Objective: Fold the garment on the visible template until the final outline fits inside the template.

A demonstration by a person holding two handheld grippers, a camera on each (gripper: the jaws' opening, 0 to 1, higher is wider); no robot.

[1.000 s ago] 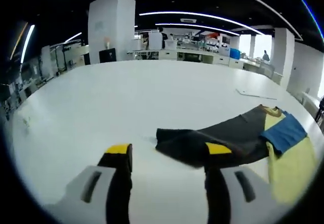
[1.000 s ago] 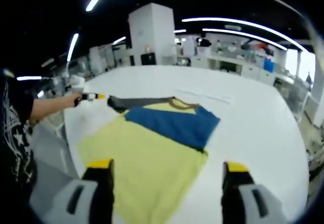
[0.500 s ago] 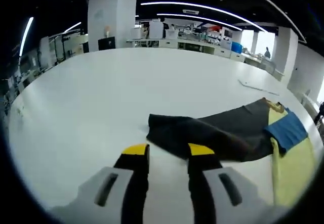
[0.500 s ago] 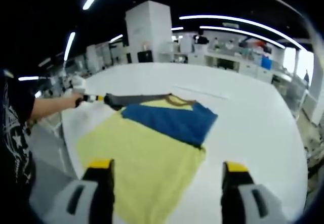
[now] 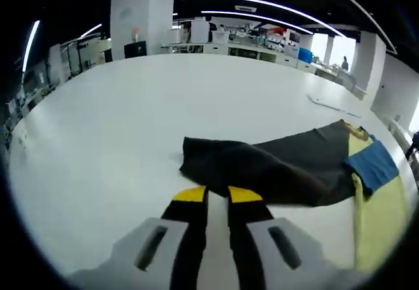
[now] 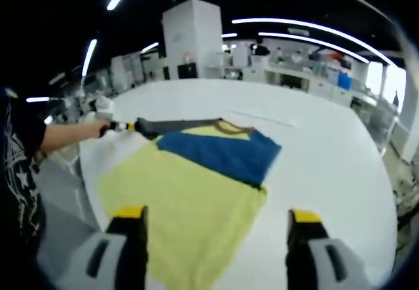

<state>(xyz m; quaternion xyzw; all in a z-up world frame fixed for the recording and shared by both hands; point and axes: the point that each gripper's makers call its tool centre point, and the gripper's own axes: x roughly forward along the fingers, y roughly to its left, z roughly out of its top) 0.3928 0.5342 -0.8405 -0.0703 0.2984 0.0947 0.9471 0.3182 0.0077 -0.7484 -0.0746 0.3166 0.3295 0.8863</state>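
Left gripper view: the left gripper [image 5: 217,194] has its fingers [image 5: 190,196] drawn narrow, nearly together, their yellow tips at the near edge of a dark sleeve [image 5: 268,167]; whether cloth is pinched between them cannot be told. The sleeve lies flat across the white worktop [image 5: 118,120] and runs right to the garment [image 5: 374,198], yellow with a blue panel.

Right gripper view: a person's hand [image 6: 99,127] at the left holds the left gripper against the sleeve tip. The garment [image 6: 186,195] lies spread on the worktop [image 6: 321,152], blue panel [image 6: 219,154] at its far end. The right gripper [image 6: 217,217] hovers over the near yellow cloth, fingers [image 6: 129,213] wide apart, holding nothing
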